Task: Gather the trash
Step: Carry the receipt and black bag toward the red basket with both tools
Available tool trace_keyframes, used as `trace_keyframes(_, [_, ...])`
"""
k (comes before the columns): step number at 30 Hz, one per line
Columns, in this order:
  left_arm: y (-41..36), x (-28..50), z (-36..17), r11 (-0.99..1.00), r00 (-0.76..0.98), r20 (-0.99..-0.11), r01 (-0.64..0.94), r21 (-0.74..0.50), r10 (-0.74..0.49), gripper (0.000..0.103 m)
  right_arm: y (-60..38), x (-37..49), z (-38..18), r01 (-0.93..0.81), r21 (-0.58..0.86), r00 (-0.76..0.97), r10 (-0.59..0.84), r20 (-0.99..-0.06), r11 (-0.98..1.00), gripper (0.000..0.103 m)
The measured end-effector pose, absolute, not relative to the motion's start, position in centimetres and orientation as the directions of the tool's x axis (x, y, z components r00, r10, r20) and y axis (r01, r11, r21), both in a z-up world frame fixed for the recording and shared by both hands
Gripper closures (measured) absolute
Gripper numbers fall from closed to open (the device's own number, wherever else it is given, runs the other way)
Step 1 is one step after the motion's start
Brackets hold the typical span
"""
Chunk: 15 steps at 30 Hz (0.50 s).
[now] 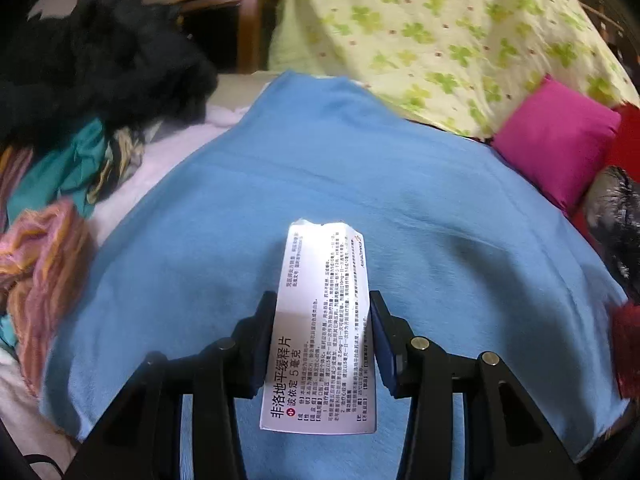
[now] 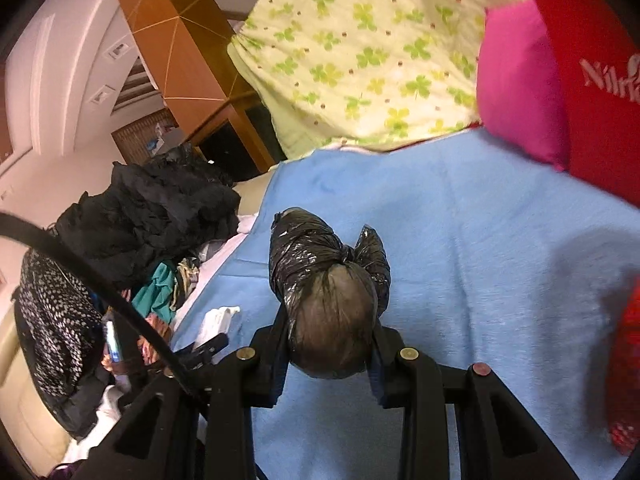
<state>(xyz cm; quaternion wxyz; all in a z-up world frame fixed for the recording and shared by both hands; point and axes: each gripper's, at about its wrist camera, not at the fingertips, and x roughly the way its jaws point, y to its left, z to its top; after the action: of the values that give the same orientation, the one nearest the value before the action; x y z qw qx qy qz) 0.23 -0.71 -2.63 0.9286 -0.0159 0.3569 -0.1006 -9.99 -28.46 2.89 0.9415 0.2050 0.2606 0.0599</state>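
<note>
The left gripper (image 1: 323, 344) clamps a light, crushable white medicine carton (image 1: 320, 332) by its long sides above the blue blanket (image 1: 460, 208), while the right gripper (image 2: 330, 344) is closed on a soft, slippery knotted black trash bag (image 2: 328, 292), best held near its knot.

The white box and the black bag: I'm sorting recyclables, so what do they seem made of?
The white box, held in the left tongs, looks like thin matte cardboard: flat printed faces, crisp edges, a torn end flap. The black bag, in the right tongs, looks like thin glossy plastic film: it wrinkles, shines and bunches at a knot.
</note>
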Motion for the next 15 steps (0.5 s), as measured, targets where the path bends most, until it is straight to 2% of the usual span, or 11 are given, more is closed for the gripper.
trace_keyframes(4, [-2.1,-1.9,1.0,0.969,0.753,-0.613,0.228,-0.1,-0.24,0.057,-28.6,-12.6,3.7,0.0,0.398,0.872,0.194,-0.449,0.917,0.068])
trace_keyframes(9, [-4.7,-5.8,6.1,0.952,0.808,-0.526,0.305,-0.013,-0.266,0.057,-29.3,-16.7,5.1,0.025,0.376,0.892,0.149,-0.426,0.926,0.068])
trace_keyframes(15, [-7.0,-9.5,10.4,0.931,0.827,-0.481,0.361,0.059,-0.29,0.057,-30.3,-21.0,8.2,0.038,0.367,0.925,0.106,-0.365,0.93,0.068])
